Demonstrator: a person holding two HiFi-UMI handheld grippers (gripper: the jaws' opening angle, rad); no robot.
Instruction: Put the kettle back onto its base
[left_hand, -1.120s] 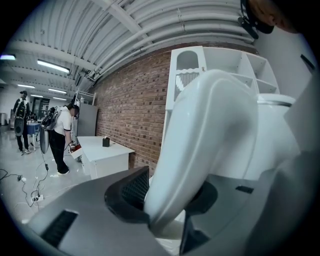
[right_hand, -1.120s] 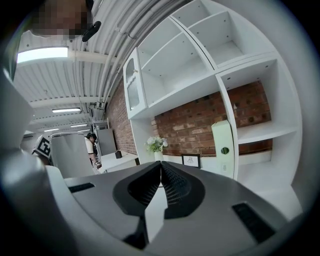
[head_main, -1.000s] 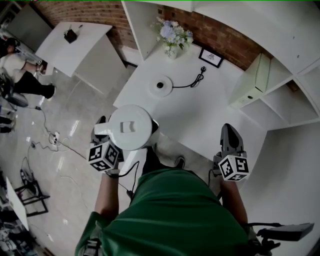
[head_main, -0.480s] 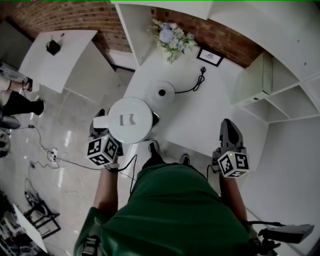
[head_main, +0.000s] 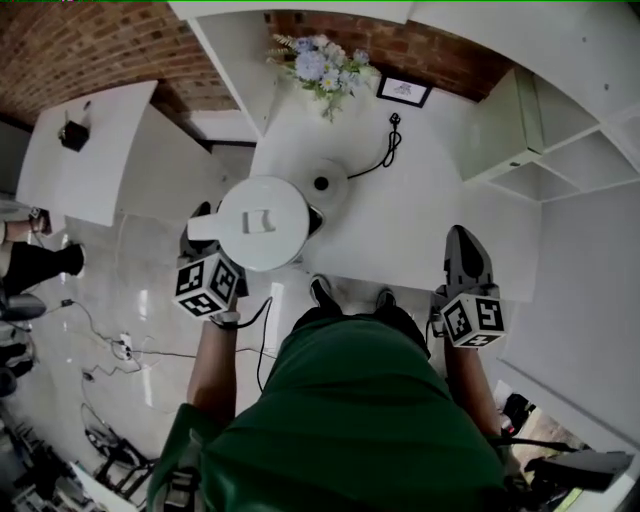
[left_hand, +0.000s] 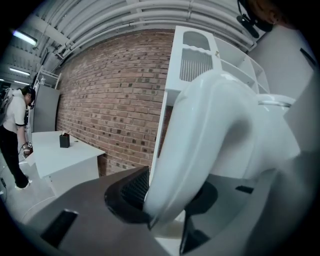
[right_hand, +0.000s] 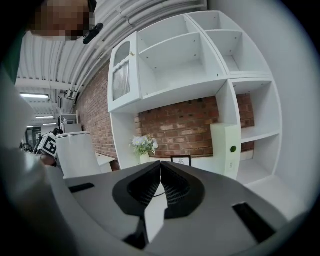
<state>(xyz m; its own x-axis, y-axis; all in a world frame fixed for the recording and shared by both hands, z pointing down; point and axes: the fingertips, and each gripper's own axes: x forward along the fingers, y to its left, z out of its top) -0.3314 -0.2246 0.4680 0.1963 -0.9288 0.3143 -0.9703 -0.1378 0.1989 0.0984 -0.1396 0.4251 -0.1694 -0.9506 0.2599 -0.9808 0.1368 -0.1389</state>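
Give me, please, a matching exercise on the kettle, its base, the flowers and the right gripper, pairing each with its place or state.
Things:
1. kettle
2. base
3. flowers
4. right gripper

Places or states:
A. jaws together, nothing between them
B. at the far edge of the table
C. held in the left gripper
D. lying on the table with nothing on it, cord attached

Pairs: 1-C; 2-D; 3-B; 4-A
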